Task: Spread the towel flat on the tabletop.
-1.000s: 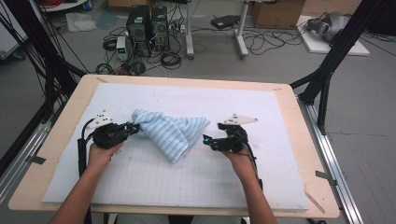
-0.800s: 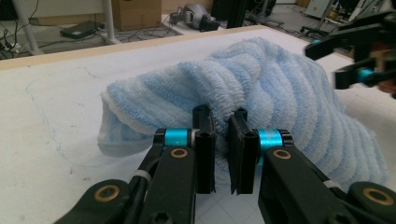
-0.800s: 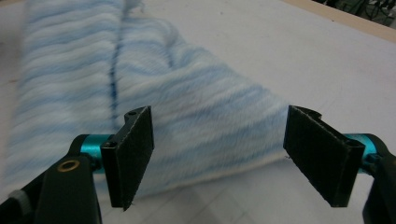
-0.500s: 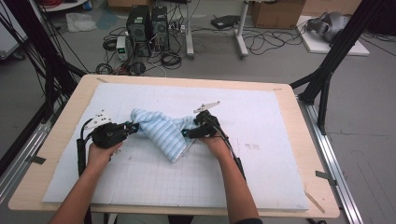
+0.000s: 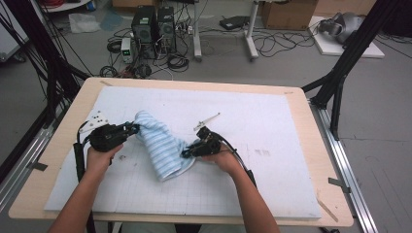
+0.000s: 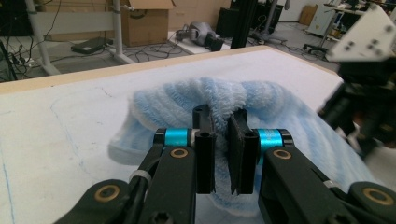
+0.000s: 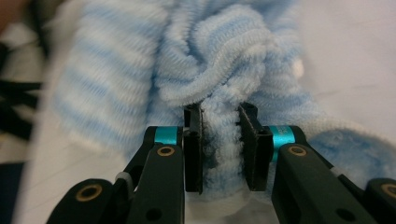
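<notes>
A light blue and white striped towel (image 5: 160,145) lies bunched on the white mat (image 5: 272,126). My left gripper (image 5: 130,129) is shut on its far left end; in the left gripper view a fold of towel (image 6: 219,100) is pinched between the jaws of the left gripper (image 6: 220,122). My right gripper (image 5: 187,153) is at the towel's right edge, and its jaws have just been closing. In the right gripper view a thick ridge of towel (image 7: 219,70) is squeezed between the pads of the right gripper (image 7: 220,122).
The mat covers most of a wooden table (image 5: 320,145). Black frame posts (image 5: 340,73) stand at the right, dark stands at the left. Computer boxes (image 5: 155,24) and cables lie on the floor beyond the far edge.
My right gripper has moved left across the mat onto the towel's right edge and closed on it. The towel is now drawn into a narrower, longer bunch. The left gripper has stayed put.
</notes>
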The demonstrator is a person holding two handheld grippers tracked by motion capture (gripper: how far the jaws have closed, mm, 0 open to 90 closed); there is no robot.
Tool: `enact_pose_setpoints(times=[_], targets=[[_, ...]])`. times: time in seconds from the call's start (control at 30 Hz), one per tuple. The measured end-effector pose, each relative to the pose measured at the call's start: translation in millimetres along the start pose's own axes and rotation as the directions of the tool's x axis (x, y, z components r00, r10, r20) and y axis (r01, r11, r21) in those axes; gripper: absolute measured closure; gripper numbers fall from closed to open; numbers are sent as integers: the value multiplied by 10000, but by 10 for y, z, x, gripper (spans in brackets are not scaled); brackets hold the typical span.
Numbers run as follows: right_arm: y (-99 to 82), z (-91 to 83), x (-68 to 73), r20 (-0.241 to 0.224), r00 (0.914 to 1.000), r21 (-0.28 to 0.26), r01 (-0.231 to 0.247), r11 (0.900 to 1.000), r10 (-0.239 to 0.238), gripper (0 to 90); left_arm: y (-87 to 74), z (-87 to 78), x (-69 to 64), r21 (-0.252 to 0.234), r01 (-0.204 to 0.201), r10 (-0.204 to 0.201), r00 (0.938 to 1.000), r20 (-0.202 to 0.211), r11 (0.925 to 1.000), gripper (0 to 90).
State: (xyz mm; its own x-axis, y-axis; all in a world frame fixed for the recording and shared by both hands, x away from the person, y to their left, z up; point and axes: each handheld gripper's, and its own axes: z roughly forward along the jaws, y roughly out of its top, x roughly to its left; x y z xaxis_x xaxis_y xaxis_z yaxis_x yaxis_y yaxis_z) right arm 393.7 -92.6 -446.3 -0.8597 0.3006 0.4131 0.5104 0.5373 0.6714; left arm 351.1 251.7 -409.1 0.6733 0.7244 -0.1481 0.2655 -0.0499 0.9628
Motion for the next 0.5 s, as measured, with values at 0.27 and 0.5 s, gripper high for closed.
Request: enact_pose_setpoints(times=[0.27, 0.5], targets=[[-57, -158, 149, 163, 9999, -713, 28, 9974, -17, 459, -23, 47, -9, 134, 13, -13, 10000, 25, 9999, 820], [23, -523, 201, 1283, 9911, -2797, 27, 9601, 346, 402, -36, 69, 3, 175, 47, -47, 10000, 14, 9998, 820]])
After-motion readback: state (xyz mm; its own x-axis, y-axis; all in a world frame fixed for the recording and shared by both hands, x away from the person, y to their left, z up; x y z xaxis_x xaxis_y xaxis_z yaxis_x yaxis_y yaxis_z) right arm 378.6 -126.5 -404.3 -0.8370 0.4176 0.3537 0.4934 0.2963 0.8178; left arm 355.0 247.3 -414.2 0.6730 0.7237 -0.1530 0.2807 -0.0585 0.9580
